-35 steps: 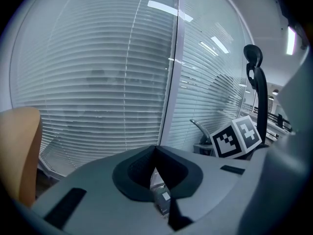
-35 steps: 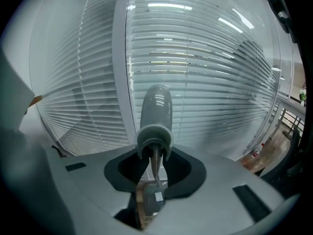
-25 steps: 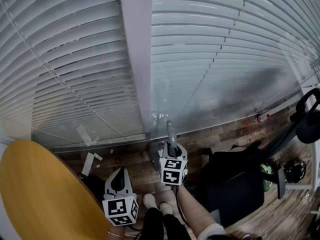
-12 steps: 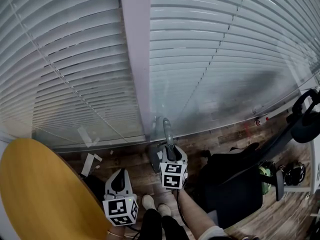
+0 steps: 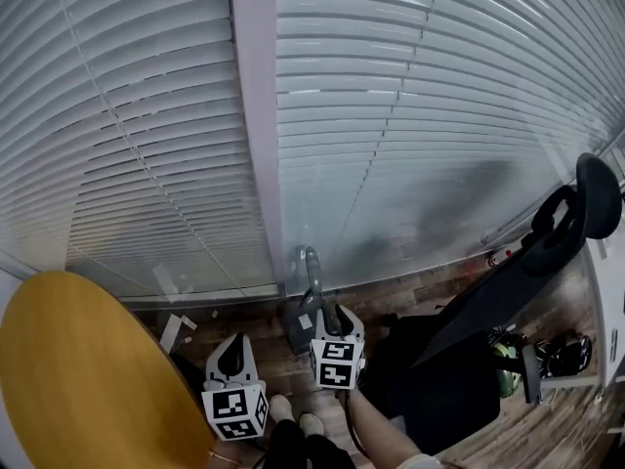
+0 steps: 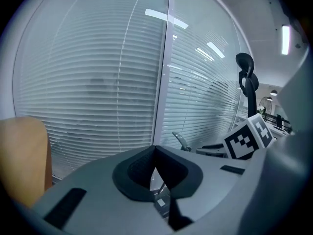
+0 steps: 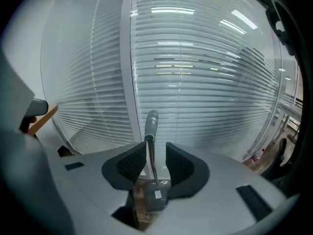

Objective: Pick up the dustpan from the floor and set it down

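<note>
The right gripper (image 5: 329, 316) has drawn back along the dustpan (image 5: 312, 267), so more of its thin shaft now shows beyond the gripper than a second ago. The handle's top also sits farther to the left of that gripper. The head view has swung, bringing the headrest of the office chair (image 5: 597, 190) fully into sight at the right.

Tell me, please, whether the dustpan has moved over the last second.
No, not noticeably. The dustpan stands as close to the foot of the window post as before; only the head view itself has shifted.
</note>
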Available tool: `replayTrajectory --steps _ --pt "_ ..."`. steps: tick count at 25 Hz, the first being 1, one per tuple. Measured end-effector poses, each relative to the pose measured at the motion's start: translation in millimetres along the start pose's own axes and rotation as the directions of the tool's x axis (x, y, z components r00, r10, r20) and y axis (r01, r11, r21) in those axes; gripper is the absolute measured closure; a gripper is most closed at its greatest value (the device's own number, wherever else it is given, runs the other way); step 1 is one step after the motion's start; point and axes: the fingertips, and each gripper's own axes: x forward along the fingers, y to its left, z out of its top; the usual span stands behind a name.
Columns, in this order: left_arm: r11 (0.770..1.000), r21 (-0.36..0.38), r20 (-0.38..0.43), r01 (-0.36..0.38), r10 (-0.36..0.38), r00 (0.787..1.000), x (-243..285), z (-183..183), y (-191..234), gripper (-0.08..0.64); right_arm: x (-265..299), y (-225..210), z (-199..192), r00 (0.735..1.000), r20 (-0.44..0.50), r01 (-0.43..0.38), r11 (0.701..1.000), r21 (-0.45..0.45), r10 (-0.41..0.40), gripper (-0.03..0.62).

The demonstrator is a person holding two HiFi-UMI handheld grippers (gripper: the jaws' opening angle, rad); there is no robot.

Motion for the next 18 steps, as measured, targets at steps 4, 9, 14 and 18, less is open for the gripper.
replayTrajectory --steps 4,9,14,18 --pt "1.000 0.004 0.043 -0.012 0.012 0.999 -17.4 18.3 -11.9 0.543 -35.6 -10.9 21.4 0.999 0.051 -0.012 1.000 0.021 0.011 0.454" --pt "0.999 0.016 0.067 -0.037 0.036 0.997 -52.4 38.4 -29.9 0.543 -98.9 -26.6 41.4 0.996 0.087 -0.008 1.000 0.011 0.007 0.505" --pt "0.999 0.009 0.111 -0.048 0.047 0.993 -85.4 60.9 -55.9 0.543 -155.8 -33.3 66.9 0.990 0.140 -0.031 0.999 -0.036 0.036 0.549" --pt "0.999 0.008 0.186 -0.054 0.051 0.981 -114.1 79.0 -71.3 0.543 -193.4 -36.0 80.7 0.978 0.197 -0.060 0.998 -0.033 0.065 0.552"
